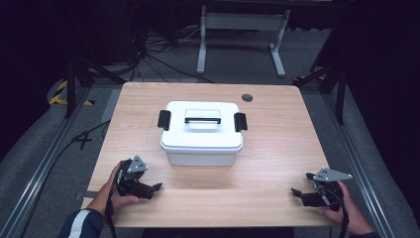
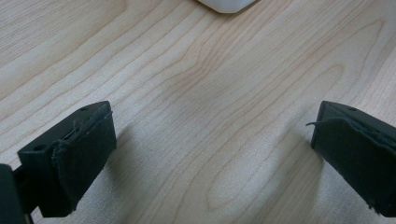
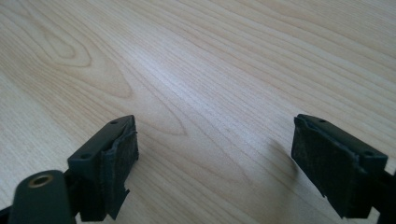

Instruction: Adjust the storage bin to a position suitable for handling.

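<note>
High view: a lidded white box (image 1: 201, 134) centred on the tabletop (image 1: 277, 148); left gripper (image 1: 148, 188) and right gripper (image 1: 303, 194) flank it, jaws apart, seemingly ready.

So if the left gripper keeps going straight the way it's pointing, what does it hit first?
Probably the white box. The left gripper, jaws open, points across bare table toward the box's near corner, though it may pass just beside it.
</note>
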`<state>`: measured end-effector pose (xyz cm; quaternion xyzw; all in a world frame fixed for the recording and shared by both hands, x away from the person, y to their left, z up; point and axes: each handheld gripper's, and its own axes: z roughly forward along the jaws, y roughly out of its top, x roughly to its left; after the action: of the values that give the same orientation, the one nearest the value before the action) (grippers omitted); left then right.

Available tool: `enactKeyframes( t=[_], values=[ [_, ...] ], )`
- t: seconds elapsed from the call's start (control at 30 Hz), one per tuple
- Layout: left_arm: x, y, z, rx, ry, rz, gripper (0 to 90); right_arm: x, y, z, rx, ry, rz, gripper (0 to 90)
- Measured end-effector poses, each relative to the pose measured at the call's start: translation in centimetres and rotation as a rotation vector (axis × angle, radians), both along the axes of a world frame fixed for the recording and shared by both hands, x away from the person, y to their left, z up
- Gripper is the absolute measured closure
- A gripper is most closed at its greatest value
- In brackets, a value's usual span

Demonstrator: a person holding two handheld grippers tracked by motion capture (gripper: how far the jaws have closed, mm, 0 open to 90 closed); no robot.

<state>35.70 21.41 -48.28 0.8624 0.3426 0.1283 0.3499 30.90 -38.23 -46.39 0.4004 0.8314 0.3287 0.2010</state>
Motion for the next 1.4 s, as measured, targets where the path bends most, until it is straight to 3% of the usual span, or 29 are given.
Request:
enactKeyframes(
  t=[0.17, 0.27, 0.33, 0.5, 0.83, 0.97, 1.4],
  values=[
    [0.0, 0.0, 0.0, 0.003, -0.005, -0.001, 0.5, 0.7, -0.2, 0.4, -0.012, 0.063, 0.025, 15.2],
    [0.0, 0.1, 0.0, 0.004, -0.006, -0.003, 0.5, 0.9, -0.4, 0.5, -0.011, 0.078, 0.042, 16.2],
    [0.0, 0.1, 0.0, 0.004, -0.006, -0.004, 0.5, 1.2, -0.6, 0.8, -0.026, 0.062, 0.050, 22.9],
    [0.0, 0.1, 0.0, 0.006, -0.005, -0.004, 0.5, 1.6, -0.8, 1.5, -0.006, 0.048, 0.066, 26.5],
    [0.0, 0.1, 0.0, 0.009, -0.003, -0.009, 0.5, 2.9, 0.4, 4.4, -0.047, 0.004, 0.126, 30.4],
    [0.0, 0.1, 0.0, 0.004, 0.001, -0.009, 0.5, 3.7, 1.8, 5.9, -0.092, -0.020, 0.164, 30.8],
    [0.0, 0.1, 0.0, 0.005, 0.001, -0.010, 0.6, 5.7, 5.9, 10.4, -0.146, -0.080, 0.264, 32.3]
  ],
)
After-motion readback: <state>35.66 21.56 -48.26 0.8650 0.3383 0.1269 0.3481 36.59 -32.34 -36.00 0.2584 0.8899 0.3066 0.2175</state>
